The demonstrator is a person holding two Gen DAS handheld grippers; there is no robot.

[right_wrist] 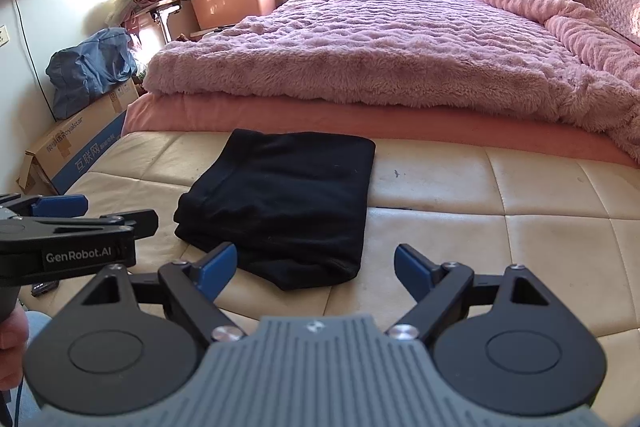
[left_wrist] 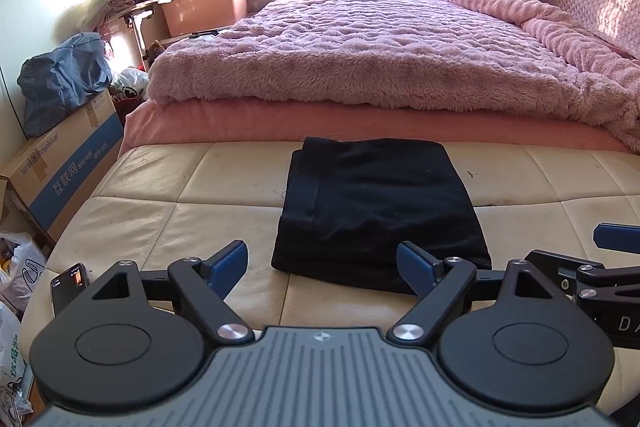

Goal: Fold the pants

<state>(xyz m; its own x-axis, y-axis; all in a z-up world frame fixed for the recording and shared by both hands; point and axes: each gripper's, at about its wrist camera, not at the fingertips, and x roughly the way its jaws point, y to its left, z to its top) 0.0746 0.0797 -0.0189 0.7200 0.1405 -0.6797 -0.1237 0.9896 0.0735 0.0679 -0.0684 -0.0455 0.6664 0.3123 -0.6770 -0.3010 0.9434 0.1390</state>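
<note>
Black pants (left_wrist: 380,211), folded, flat on cream bench (left_wrist: 160,211). Left tongs (left_wrist: 322,265) and right tongs (right_wrist: 315,267): both released, empty.

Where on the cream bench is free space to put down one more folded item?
Free: the bench right of the black pants, up to the pink bed. A narrower bare strip lies left of them. The near-left corner holds a phone.
</note>
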